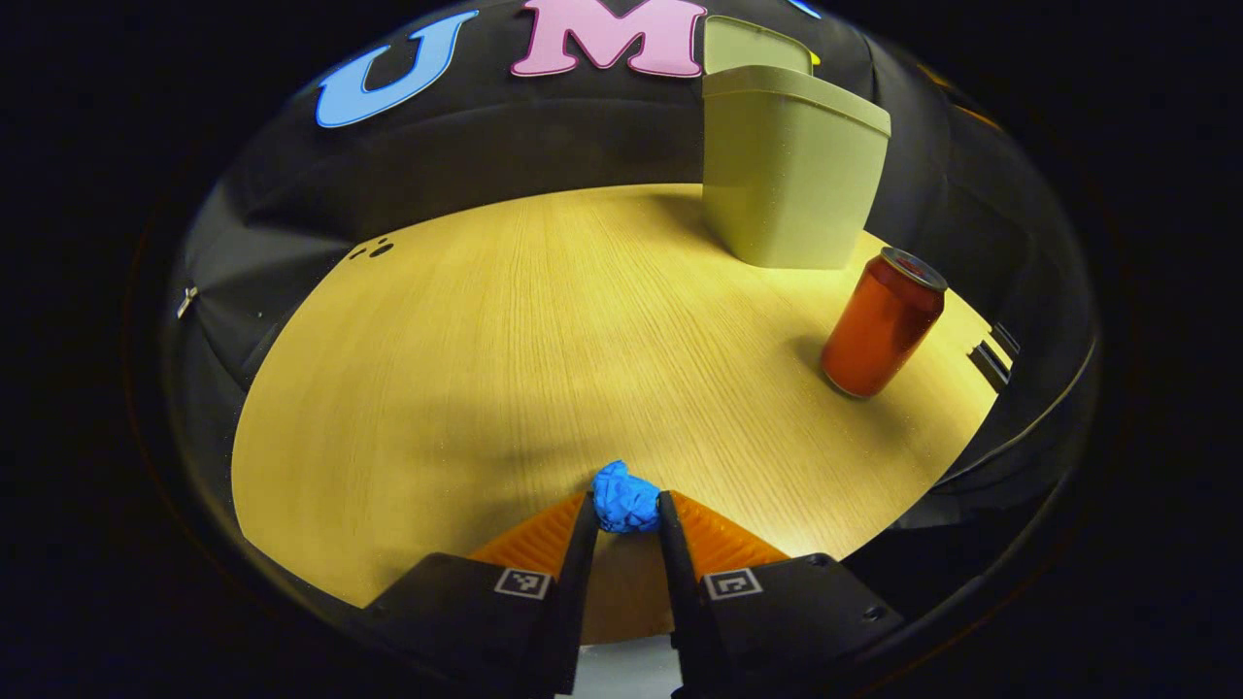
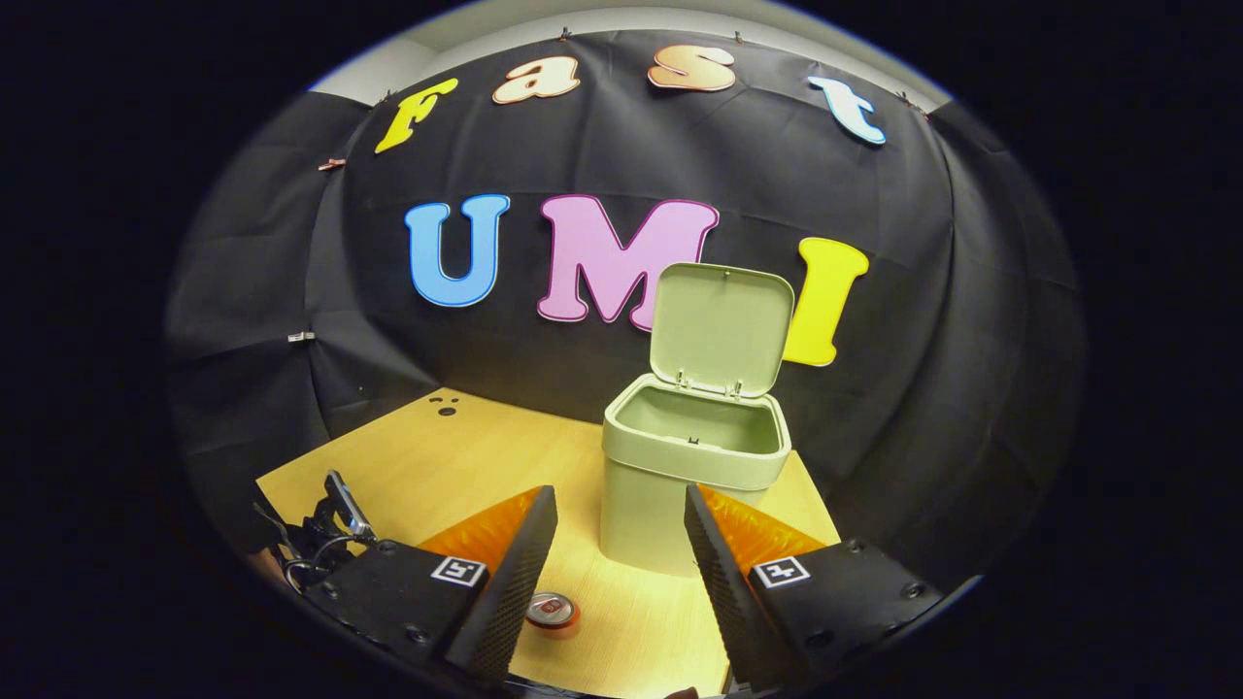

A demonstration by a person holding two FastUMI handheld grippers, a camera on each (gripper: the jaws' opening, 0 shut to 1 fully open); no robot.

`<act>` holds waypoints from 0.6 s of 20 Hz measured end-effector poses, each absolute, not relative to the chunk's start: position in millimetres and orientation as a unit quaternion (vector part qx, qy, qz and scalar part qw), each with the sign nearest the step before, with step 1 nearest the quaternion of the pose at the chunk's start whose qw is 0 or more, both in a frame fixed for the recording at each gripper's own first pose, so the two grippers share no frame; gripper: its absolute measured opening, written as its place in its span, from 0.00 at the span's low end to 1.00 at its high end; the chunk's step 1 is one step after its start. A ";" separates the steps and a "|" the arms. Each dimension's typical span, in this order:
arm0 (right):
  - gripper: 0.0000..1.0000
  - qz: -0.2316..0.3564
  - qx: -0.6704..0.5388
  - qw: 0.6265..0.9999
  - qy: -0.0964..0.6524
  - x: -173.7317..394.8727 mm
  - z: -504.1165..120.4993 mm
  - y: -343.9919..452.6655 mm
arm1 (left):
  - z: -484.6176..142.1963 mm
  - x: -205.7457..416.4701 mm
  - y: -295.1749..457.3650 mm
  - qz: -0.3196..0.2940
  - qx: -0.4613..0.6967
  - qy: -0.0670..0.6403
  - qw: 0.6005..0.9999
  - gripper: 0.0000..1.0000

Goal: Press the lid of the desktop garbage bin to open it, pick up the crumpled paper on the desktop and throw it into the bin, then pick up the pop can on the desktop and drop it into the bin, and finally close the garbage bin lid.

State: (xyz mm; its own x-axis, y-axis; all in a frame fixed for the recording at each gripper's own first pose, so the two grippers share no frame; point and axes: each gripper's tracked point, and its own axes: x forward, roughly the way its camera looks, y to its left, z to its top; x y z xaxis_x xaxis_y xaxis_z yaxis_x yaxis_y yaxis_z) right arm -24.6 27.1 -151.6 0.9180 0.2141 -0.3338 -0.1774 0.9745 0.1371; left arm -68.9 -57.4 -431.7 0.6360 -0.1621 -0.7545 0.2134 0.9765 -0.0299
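Left gripper pinching blue crumpled paper – shallow tip hold, likely slipping before bin at one o'clock. Right gripper wide open, empty.

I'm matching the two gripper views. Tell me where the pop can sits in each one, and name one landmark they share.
Left gripper view: the pop can stands upright at right of centre, in front of the bin.
Right gripper view: the can's top pokes out at the bottom, low between the right tool's fingers, nearer than the bin.
Shared landmark: the green bin, lid open.
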 end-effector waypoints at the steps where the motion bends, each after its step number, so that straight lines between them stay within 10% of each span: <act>1: 0.84 0.103 0.052 0.977 0.177 -22.9 -153.2 27.1 | -429.8 -67.1 -57.1 -0.103 0.033 0.412 0.905 0.40; 12: 0.84 0.108 0.066 0.976 0.178 -14.2 -163.3 29.8 | -339.0 -23.1 -46.4 -0.081 0.029 0.329 0.941 0.35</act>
